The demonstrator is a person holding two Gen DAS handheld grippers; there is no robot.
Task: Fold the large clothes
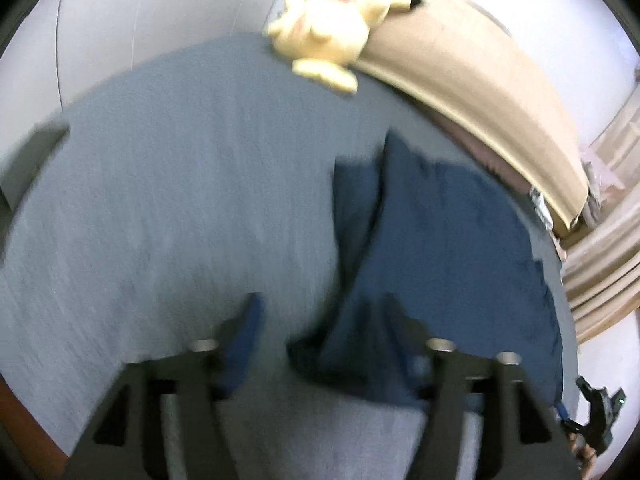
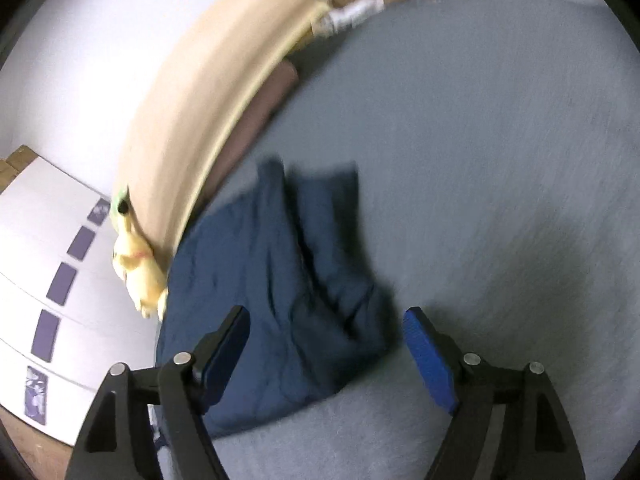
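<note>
A dark navy garment (image 1: pixel 436 248) lies crumpled and partly folded on a grey-blue bed sheet (image 1: pixel 180 184). It also shows in the right wrist view (image 2: pixel 280 280). My left gripper (image 1: pixel 324 308) is open above the garment's near edge, holding nothing. My right gripper (image 2: pixel 328 320) is open just above the garment's near part, holding nothing. Both views are blurred by motion. The right gripper's tip (image 1: pixel 600 412) shows at the lower right of the left wrist view.
A yellow plush toy (image 1: pixel 332 28) lies at the bed's far corner against a beige headboard (image 1: pixel 480 92); the toy also shows in the right wrist view (image 2: pixel 138 268). White walls and a white drawer unit (image 2: pixel 52 292) border the bed. Curtains (image 1: pixel 600 264) hang at the right.
</note>
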